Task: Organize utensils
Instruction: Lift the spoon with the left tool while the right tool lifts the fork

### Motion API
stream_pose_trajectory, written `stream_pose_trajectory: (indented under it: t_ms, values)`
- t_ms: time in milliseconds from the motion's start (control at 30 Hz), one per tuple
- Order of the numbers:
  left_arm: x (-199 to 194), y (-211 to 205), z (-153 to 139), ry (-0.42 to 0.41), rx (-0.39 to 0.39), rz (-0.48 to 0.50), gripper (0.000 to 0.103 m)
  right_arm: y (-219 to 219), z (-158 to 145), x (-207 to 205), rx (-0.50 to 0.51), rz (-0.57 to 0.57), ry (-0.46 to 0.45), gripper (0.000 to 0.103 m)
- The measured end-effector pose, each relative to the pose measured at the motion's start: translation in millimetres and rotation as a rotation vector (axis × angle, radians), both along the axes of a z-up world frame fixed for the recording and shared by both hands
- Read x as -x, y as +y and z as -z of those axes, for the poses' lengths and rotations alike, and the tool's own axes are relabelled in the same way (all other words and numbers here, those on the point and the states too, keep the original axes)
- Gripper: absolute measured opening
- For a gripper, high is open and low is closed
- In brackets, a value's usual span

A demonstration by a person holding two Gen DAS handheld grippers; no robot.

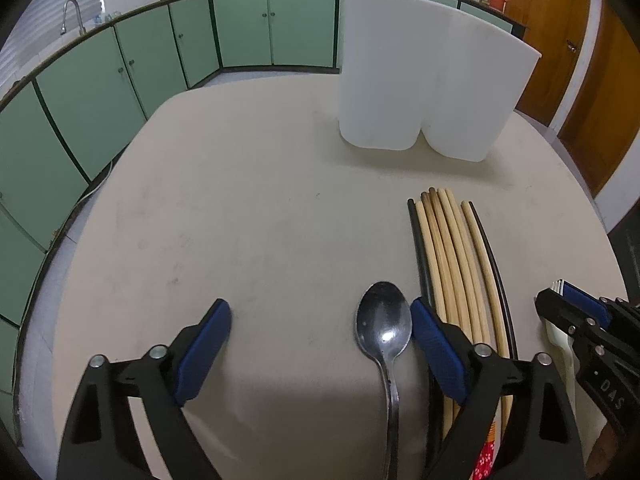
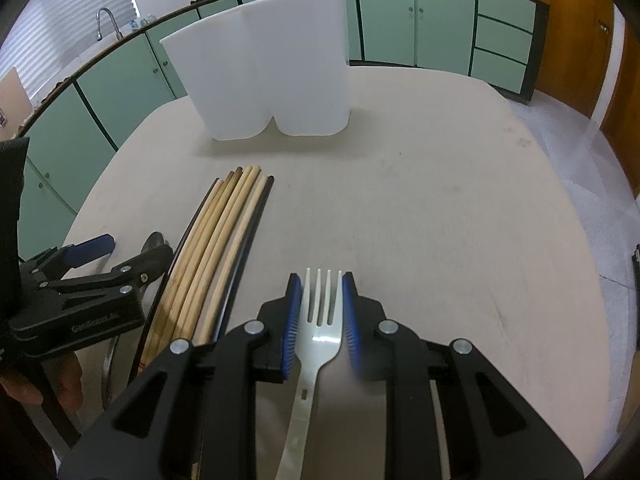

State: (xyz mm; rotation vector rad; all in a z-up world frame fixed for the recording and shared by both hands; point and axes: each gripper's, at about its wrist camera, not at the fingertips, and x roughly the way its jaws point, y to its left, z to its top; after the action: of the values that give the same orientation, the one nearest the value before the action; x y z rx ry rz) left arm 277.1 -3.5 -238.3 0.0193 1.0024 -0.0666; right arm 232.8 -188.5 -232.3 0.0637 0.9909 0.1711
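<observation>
Steel spoon [image 1: 385,322] bowl-up, beside parallel wooden and black chopsticks [image 1: 452,256]; white fork [image 2: 320,320] flat, tines toward the upright white two-compartment holder [image 1: 428,80].

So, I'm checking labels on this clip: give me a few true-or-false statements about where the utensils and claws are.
1. The right claw is closed on the fork. True.
2. The spoon stands in the holder. False: it lies on the table.
3. The left claw is open around the spoon's bowl. True.
4. The chopsticks lie left of the spoon. False: to its right.
</observation>
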Motion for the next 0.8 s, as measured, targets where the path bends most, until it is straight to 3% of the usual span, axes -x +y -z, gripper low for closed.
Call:
stream_pose_trajectory:
  t_ms: [100,433,467,600,667,800]
  values:
    - [1.0,1.1,-0.1,-0.006,0.013,-0.003,0.076,-0.1,0.4,-0.8,0.005,-0.009,0.001,0.022]
    - [1.9,-2.3,2.8,0.001,0.002,0.003,0.076,2.0,-0.1,-3.3,0.001,-0.018,0.04,0.026]
    - [1.8,-2.2,3.0,-0.003,0.004,0.001,0.072,2.8,0.0,-3.5,0.005,-0.019,0.04,0.025]
    - [7.3,-9.6,1.6,-0.021,0.009,0.024,0.039,5.7,0.3,-4.7,0.031,-0.034,0.031,0.02]
    - [8.1,-10.2,0.4,-0.026,0.024,0.038,0.027,4.2,0.1,-4.0,0.017,-0.029,0.031,0.02]
    - [12.3,-4.3,-2.9,-0.04,0.08,0.053,0.027,0.2,-4.3,2.8,-0.001,-0.038,0.002,0.02]
